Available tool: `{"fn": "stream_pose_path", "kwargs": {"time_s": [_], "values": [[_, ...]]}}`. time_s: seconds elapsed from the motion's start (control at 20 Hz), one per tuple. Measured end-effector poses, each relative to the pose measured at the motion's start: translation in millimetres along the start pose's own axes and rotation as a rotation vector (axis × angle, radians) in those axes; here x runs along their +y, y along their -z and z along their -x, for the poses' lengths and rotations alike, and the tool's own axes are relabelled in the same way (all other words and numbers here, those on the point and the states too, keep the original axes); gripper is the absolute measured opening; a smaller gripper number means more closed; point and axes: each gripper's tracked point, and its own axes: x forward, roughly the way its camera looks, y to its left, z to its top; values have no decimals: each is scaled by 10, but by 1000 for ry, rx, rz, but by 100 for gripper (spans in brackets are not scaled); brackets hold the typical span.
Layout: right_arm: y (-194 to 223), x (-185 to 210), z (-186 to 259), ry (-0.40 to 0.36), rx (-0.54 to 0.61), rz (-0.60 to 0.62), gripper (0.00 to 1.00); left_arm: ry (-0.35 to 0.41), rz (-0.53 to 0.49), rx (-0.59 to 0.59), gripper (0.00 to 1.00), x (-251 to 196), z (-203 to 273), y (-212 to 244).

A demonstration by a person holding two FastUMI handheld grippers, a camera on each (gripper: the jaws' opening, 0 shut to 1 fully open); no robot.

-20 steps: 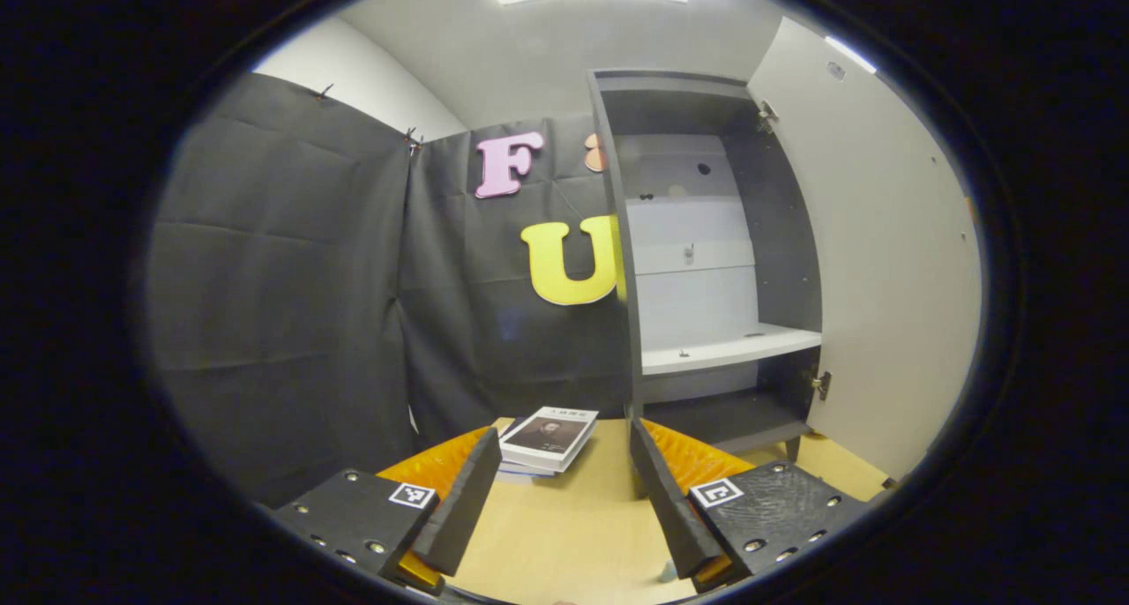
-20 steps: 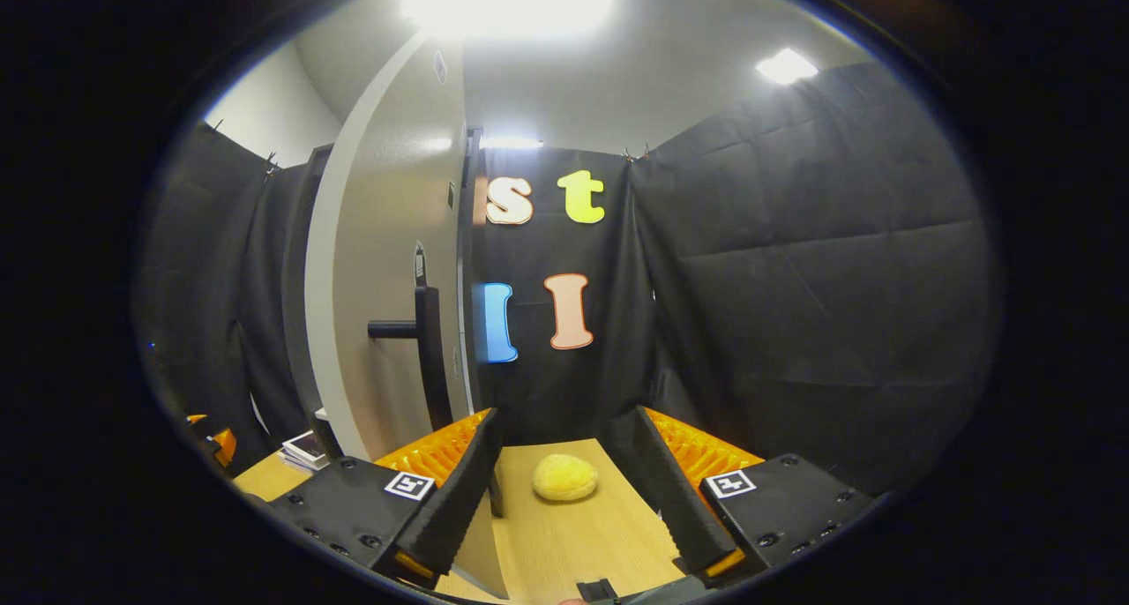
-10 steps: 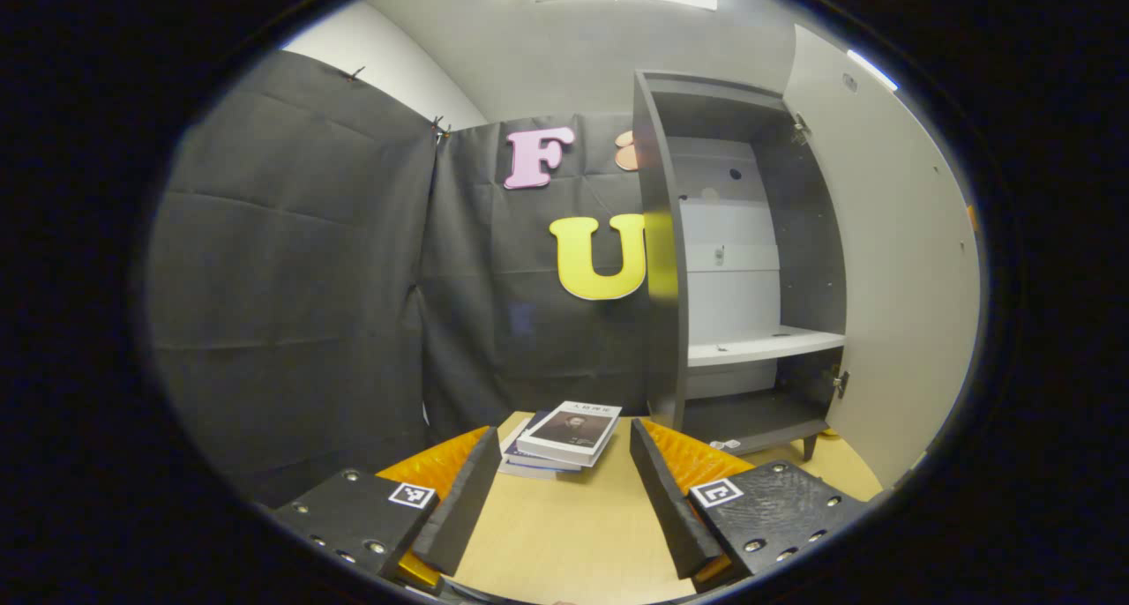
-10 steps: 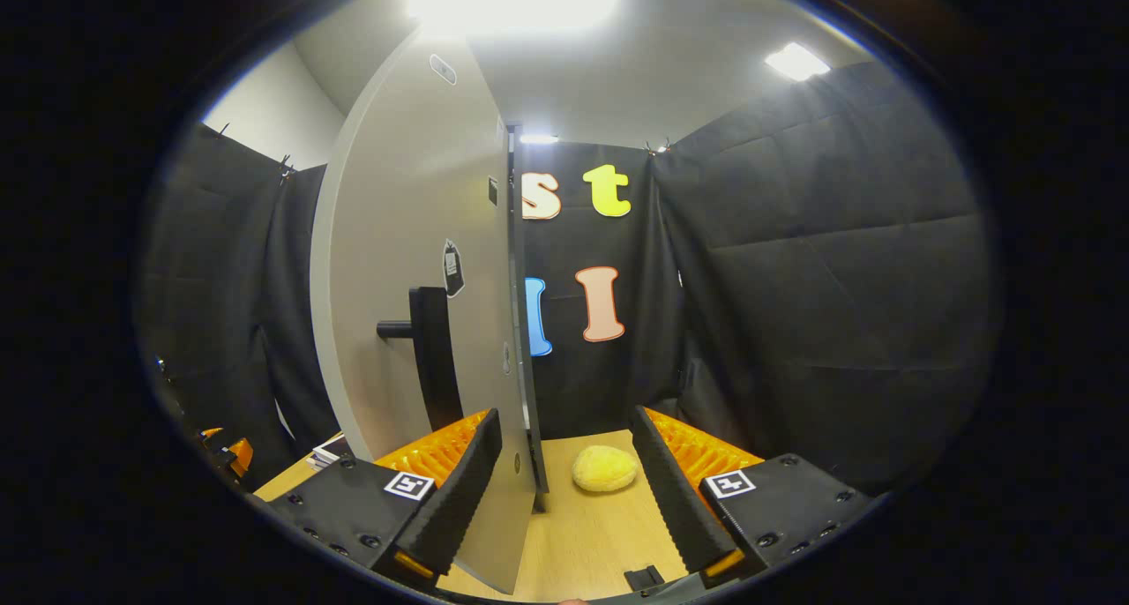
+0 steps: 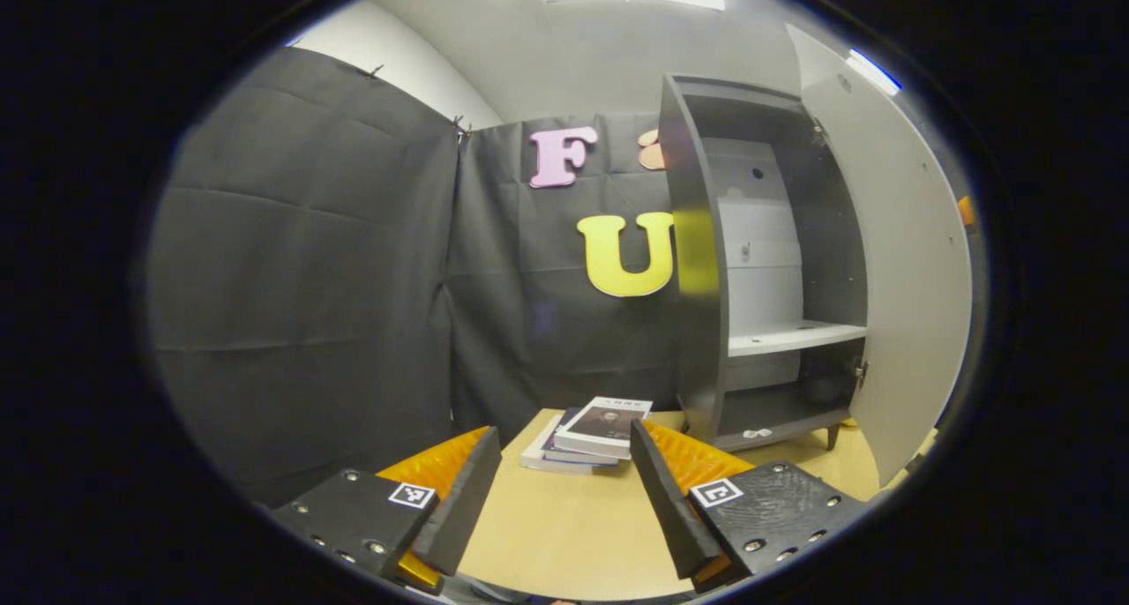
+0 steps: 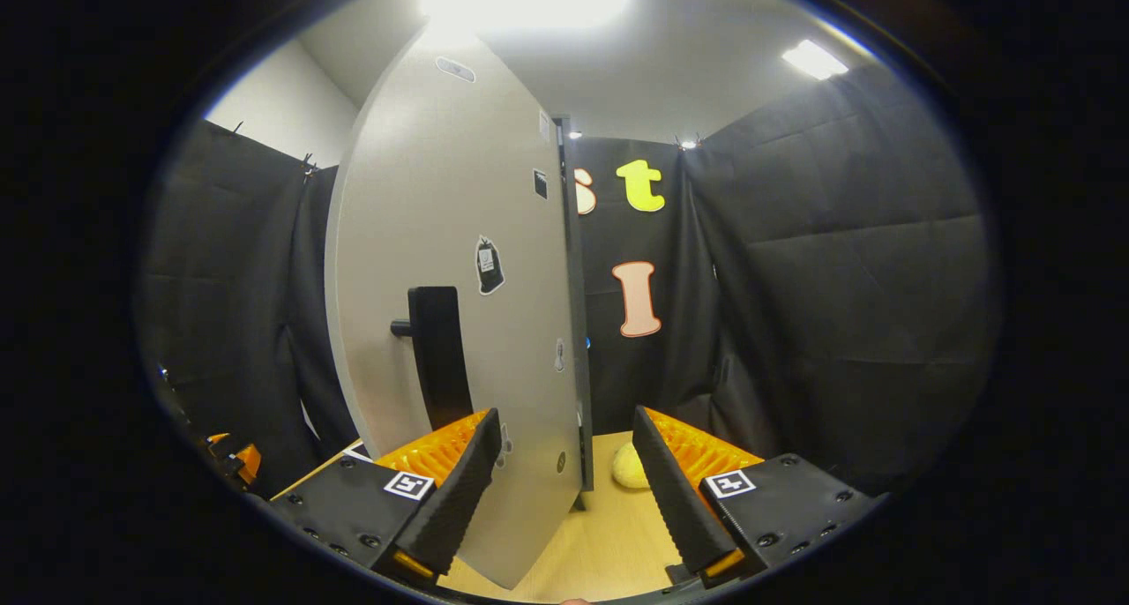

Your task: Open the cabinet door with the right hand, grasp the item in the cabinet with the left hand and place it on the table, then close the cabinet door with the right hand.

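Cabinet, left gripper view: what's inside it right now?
The cabinet stands open. I see a pale shelf with nothing on it and a dark bottom compartment with no clear item. Its near side wall hides the left part of the interior.

Pale cabinet door point(image 6: 459, 261) with a dark handle point(image 6: 437, 354) stands open; round yellow item point(image 6: 628, 468) rests on the table.

Cabinet door point(image 6: 459, 305) has swung further toward closing, now covering most of the yellow item point(image 6: 628, 469). Cabinet point(image 5: 767, 270) sits further right in left gripper view.
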Motion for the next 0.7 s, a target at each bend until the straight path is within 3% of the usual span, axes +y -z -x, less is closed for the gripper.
{"fn": "stream_pose_path", "kwargs": {"time_s": [0.25, 0.45, 0.5, 0.7], "values": [[42, 271, -107, -52, 9, -18, 92, -36, 12, -1, 88, 262, 65, 32], [65, 488, -192, -92, 18, -34, 100, -59, 8, 1, 88, 440, 114, 58], [73, 546, -221, -104, 23, -38, 96, -63, 8, 3, 88, 482, 119, 65], [95, 839, -366, -164, 33, -41, 98, -77, 9, 2, 88, 607, 138, 79]]}}
